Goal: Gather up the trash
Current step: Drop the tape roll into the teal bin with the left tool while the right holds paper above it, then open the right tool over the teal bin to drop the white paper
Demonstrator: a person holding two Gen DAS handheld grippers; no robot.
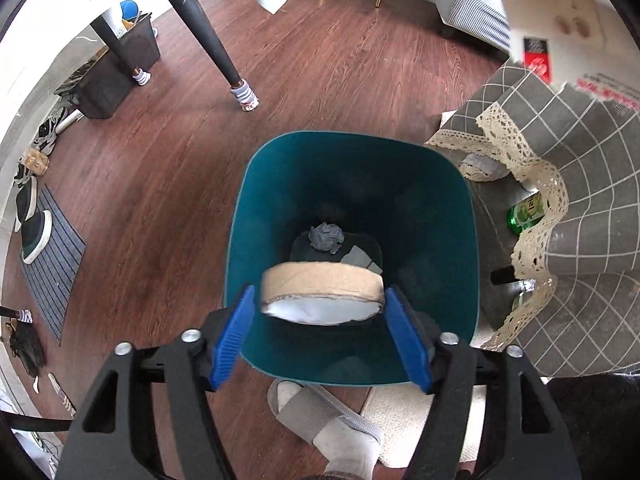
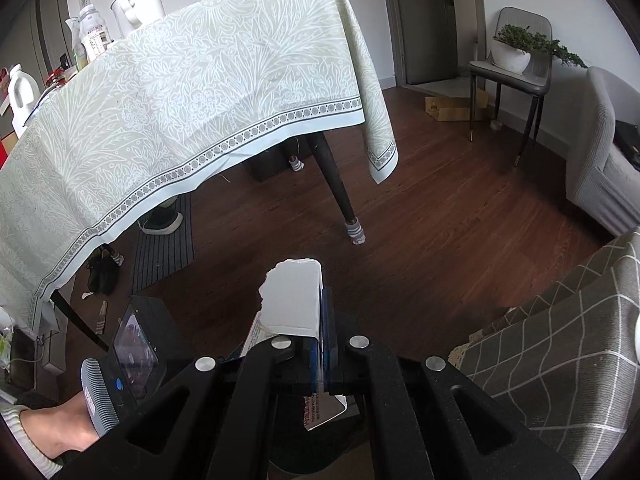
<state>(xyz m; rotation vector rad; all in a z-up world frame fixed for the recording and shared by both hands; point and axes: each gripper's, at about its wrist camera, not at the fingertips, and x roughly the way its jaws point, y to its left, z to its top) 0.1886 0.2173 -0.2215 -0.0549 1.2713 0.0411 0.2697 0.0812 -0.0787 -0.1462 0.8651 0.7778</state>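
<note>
The cardboard tape roll (image 1: pixel 322 294) sits between the blue pads (image 1: pixel 232 336) of the left claw (image 1: pixel 322 336), directly above the open mouth of the teal trash bin (image 1: pixel 440 208). The jaws stand wide, and the ends of the roll lie right at the pads — whether they still press on it cannot be told. Down in the bin a grey crumpled paper wad (image 1: pixel 326 238) lies on the bottom, with a flat grey scrap (image 1: pixel 356 258) just beside it at 4 o'clock. The bin stands on a dark wooden floor (image 1: pixel 160 168). At 3 o'clock from it hangs a grey checked tablecloth (image 1: pixel 592 200) with a lace edge, and a green bottle (image 1: pixel 526 214) shows under that edge. At 6 o'clock from the bin a foot in a white sock and a grey slipper (image 1: pixel 320 416) stands on the floor.

In the right wrist view, the right claw (image 2: pixel 322 320) is clamped tight on a torn white carton piece (image 2: pixel 292 296), which sticks up past the fingertips. A hand (image 2: pixel 52 424) at 8 o'clock grips the left device's handle. Beyond, at 11 o'clock, a tabletop under a pale green patterned cloth (image 2: pixel 192 92) carries a white kettle (image 2: pixel 138 2) and bottles at its far edge.
</note>
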